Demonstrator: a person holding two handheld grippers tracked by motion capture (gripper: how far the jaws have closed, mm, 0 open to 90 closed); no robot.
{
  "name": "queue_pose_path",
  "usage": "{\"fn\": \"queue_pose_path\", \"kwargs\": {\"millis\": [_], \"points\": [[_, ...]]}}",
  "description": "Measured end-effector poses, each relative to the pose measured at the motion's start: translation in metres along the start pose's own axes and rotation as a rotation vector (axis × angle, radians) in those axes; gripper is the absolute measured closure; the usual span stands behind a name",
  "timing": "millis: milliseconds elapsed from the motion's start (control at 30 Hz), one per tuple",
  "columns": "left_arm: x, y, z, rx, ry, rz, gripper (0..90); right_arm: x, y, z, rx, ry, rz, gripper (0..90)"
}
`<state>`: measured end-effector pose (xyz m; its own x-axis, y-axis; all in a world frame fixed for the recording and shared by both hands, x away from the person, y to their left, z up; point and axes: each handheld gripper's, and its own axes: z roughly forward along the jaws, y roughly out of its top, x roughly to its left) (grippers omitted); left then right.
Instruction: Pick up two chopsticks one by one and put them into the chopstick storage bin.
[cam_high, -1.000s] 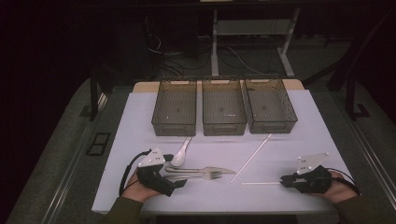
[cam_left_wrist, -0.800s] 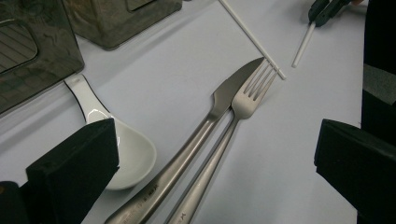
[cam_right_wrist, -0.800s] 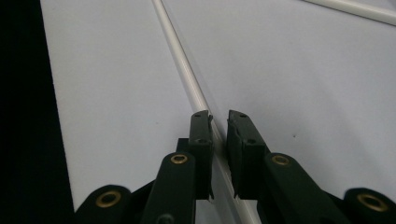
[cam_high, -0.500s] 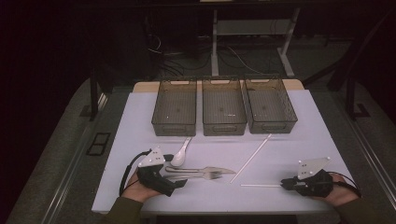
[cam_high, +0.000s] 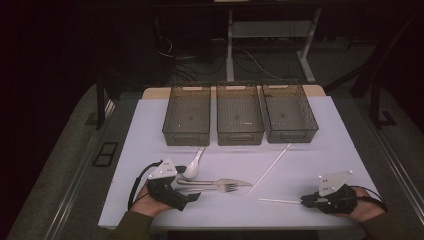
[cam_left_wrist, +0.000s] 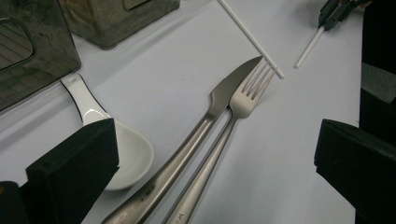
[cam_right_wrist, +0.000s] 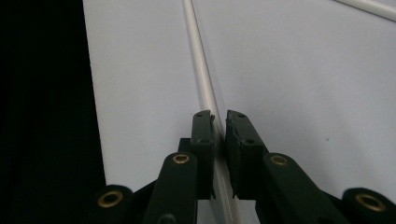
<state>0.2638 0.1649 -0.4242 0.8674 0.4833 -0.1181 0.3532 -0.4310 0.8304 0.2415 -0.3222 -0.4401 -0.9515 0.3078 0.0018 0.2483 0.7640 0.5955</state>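
Right gripper view shows a white stick (cam_right_wrist: 198, 65) lying on the table (cam_right_wrist: 303, 70), pinched at its near end by the right gripper (cam_right_wrist: 220, 122). Grasp looks made; next, lift it toward a bin (cam_high: 290, 111). Left gripper (cam_high: 192, 196) rests wide apart, holding nothing.

Three clear bins in a row at the table's far side: left bin (cam_high: 186, 114), middle bin (cam_high: 239, 113), right bin (cam_high: 289, 112). Two white sticks: long stick (cam_high: 268, 169), lying diagonal, and short stick (cam_high: 279, 201) near the front edge. One white spoon (cam_high: 193, 163). One metal knife (cam_high: 227, 182). One metal fork (cam_high: 222, 188). Two grippers, one per hand: left gripper (cam_high: 192, 196), right gripper (cam_high: 303, 201). One table (cam_high: 345, 150).
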Motion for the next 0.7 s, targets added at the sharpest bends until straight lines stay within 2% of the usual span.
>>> {"fn": "queue_pose_path", "kwargs": {"millis": [67,100,167,233,267,300,333,400,467,533,700], "points": [[0.0,0.0,0.0,0.0,-0.001,-0.001,0.0,-0.003,-0.001,0.0,0.002,0.006,-0.016,82.1],[0.0,0.0,0.0,-0.001,-0.002,-0.001,0.0,-0.002,-0.001,0.0,-0.006,0.019,0.003,82.4],[0.0,0.0,0.0,0.0,-0.001,0.002,0.0,-0.004,-0.001,0.0,-0.004,0.021,-0.017,83.0],[0.0,0.0,0.0,0.003,-0.001,0.003,0.0,-0.005,-0.001,0.0,-0.014,0.039,-0.014,84.3],[0.0,0.001,0.0,0.004,-0.001,0.003,0.0,-0.006,-0.002,0.0,-0.025,0.061,0.003,84.4],[0.0,0.0,0.0,0.002,-0.001,0.003,0.0,-0.005,-0.002,0.0,-0.034,0.064,0.014,84.4],[-0.001,0.0,0.001,-0.001,-0.001,-0.002,0.0,-0.008,-0.002,0.0,-0.03,0.048,-0.013,84.5],[-0.001,0.001,0.001,0.0,-0.002,0.001,0.0,-0.009,-0.002,0.001,-0.035,0.039,-0.004,84.8],[-0.001,0.001,0.001,-0.003,-0.001,0.001,0.0,-0.01,-0.001,0.002,-0.059,0.033,0.033,84.8],[0.0,0.0,0.0,-0.003,0.001,0.0,0.0,-0.013,0.0,-0.001,-0.101,0.05,0.069,84.8],[0.0,0.001,0.001,0.0,-0.002,0.002,0.0,-0.015,0.001,-0.006,-0.139,0.037,0.096,84.8]]}}
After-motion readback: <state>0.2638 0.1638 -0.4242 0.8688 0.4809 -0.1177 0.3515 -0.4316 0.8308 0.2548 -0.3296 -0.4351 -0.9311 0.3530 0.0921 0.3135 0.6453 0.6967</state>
